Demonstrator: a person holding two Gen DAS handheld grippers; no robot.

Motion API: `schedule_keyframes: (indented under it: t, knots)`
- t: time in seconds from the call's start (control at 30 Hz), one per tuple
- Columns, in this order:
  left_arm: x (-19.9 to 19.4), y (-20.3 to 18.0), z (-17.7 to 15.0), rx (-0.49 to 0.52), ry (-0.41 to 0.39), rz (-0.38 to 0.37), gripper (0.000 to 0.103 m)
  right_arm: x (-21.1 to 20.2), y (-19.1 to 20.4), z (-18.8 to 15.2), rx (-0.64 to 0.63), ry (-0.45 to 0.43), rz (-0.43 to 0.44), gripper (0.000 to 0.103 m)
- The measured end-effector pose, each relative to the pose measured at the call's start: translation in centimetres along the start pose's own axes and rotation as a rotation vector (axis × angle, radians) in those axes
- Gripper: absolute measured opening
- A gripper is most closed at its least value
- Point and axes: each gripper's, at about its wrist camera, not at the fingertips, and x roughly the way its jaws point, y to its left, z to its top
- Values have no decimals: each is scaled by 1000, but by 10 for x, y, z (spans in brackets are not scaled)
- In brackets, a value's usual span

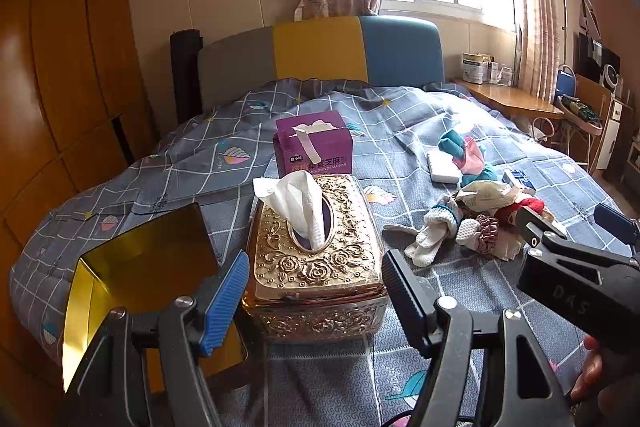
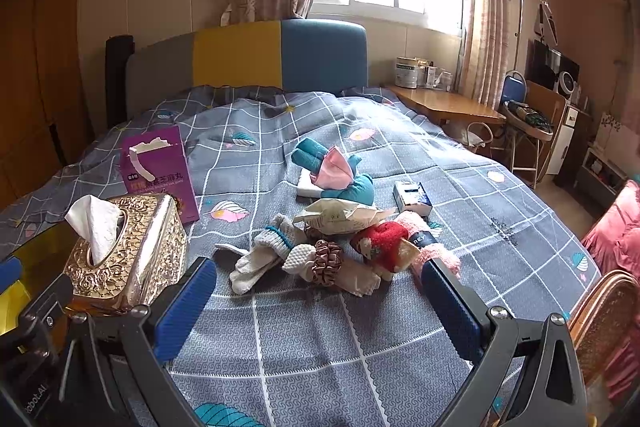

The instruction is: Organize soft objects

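A pile of soft things lies on the bed: white gloves (image 2: 260,255), a brown scrunchie (image 2: 328,261), a red plush sock (image 2: 380,243), a pink fuzzy sock (image 2: 436,251) and teal socks (image 2: 336,167). My right gripper (image 2: 320,301) is open just short of the pile, with only bedspread between its fingers. My left gripper (image 1: 316,299) is open too, and the ornate gold tissue box (image 1: 316,251) stands right ahead of its fingertips, with no pad pressing on it. The gloves (image 1: 432,235) and scrunchie (image 1: 488,231) lie to its right, beside the right gripper (image 1: 576,223).
An open gold tin (image 1: 140,267) sits left of the tissue box, and a purple carton (image 1: 314,143) behind it. A tissue packet (image 2: 344,217), a small blue-white box (image 2: 412,197) and a white block (image 2: 308,187) lie among the pile. A wooden desk (image 2: 448,107) and a chair (image 2: 600,311) flank the bed on the right.
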Motion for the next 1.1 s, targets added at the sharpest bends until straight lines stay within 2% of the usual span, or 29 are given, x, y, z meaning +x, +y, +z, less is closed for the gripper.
schedule_keyframes:
  t: [1.1]
  knots:
    - [-1,-8,-1,25,11,-22,70,4,-15,-1,30,2,-18,103]
